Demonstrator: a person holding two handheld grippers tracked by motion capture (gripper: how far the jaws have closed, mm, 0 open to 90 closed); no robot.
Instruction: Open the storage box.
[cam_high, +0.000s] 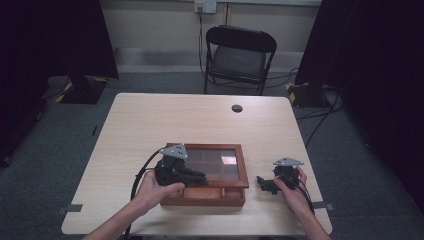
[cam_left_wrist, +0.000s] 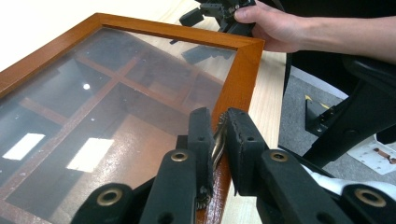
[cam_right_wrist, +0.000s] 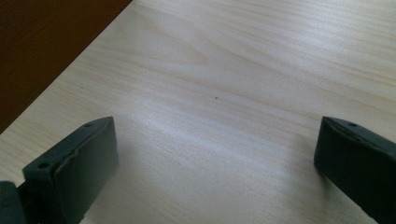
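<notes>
A: Nearest the lens, we see the left gripper (cam_left_wrist: 219, 140) with its jaws nearly closed, pinching a small metal clasp (cam_left_wrist: 218, 137) on the front edge of the lid (cam_left_wrist: 140, 84); we judge the step to be raising that lid by the clasp.

B: Confirmed; the box (cam_high: 205, 192) sits near the front edge of the table (cam_high: 150, 120), between our two hands; its lid is a glass pane in a wood frame, and through it we see dividers and empty-looking compartments.

A: State of the other tool?

B: We hold the right gripper (cam_high: 267, 184) just right of the box; its jaws stand wide apart with bare table between them; it holds nothing and touches nothing.

A: Hazards, then; the clasp is thin and smooth, so the grip may slip off if we pull at an angle; the lid would then drop back onto the frame.

B: Agreed; a second fault: nothing braces the box, so a stiff hinge could lift or drag the whole box toward us instead of opening the lid; the front table edge is near.

A: Third: glass may crack if it falls shut hard; we cannot tell from these views how far the lid has parted from the base.
</notes>
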